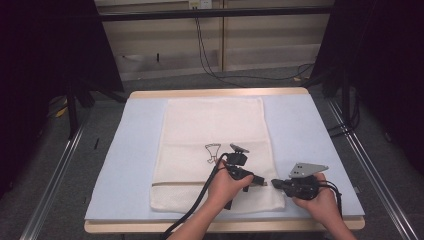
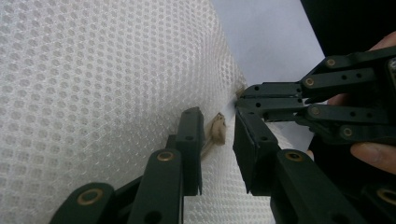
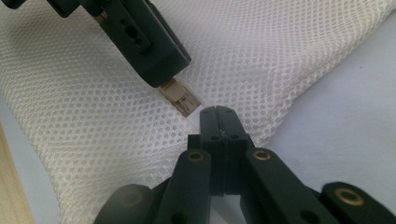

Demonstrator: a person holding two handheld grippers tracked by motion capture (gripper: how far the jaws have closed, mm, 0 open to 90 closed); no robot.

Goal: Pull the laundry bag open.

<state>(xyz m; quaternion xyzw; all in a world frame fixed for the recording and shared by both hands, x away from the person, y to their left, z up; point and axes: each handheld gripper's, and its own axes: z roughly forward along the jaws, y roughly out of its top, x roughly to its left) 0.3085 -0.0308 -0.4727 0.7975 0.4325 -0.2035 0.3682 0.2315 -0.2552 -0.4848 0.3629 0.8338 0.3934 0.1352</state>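
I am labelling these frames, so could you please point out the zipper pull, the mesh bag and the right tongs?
zipper pull (image 3: 182,99), right gripper view, its beige tab.
mesh bag (image 1: 212,125), high view, bare middle.
right tongs (image 3: 218,113), right gripper view, shut tips.
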